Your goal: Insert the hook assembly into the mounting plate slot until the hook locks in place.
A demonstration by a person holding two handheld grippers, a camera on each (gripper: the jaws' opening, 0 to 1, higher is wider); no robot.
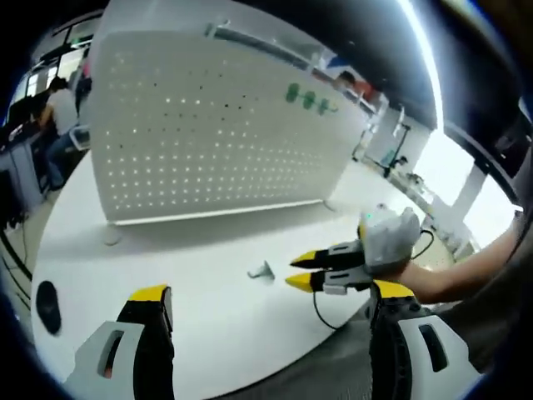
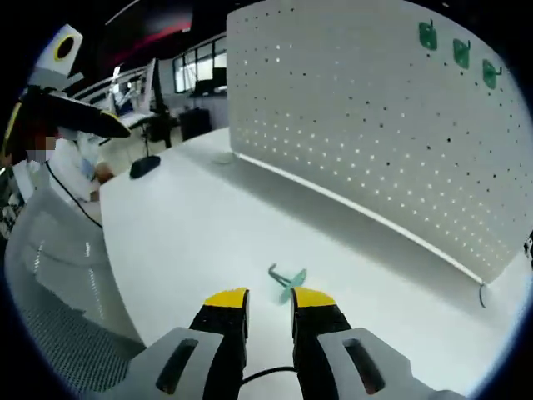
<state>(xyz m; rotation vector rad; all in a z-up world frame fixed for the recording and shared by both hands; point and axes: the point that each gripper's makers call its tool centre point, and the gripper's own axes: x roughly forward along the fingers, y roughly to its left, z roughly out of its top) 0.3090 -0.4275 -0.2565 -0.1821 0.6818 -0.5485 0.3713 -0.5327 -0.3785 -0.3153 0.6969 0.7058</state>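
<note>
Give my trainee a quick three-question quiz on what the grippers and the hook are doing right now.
1. True or false: the green hook lies on the white table.
2. Where do three green hooks already hang? A) on the pegboard B) on the table edge C) on a gripper
3. Fill in: the right gripper holds ______.

Key: 1 true. 2 A. 3 nothing; its narrowly parted jaws point at the hook from just short of it. The left gripper is open wide.

At bottom centre, the right claw hovers slightly parted just short of a small green plastic hook lying on the white desk; a white perforated pegboard fills the upper right.
</note>
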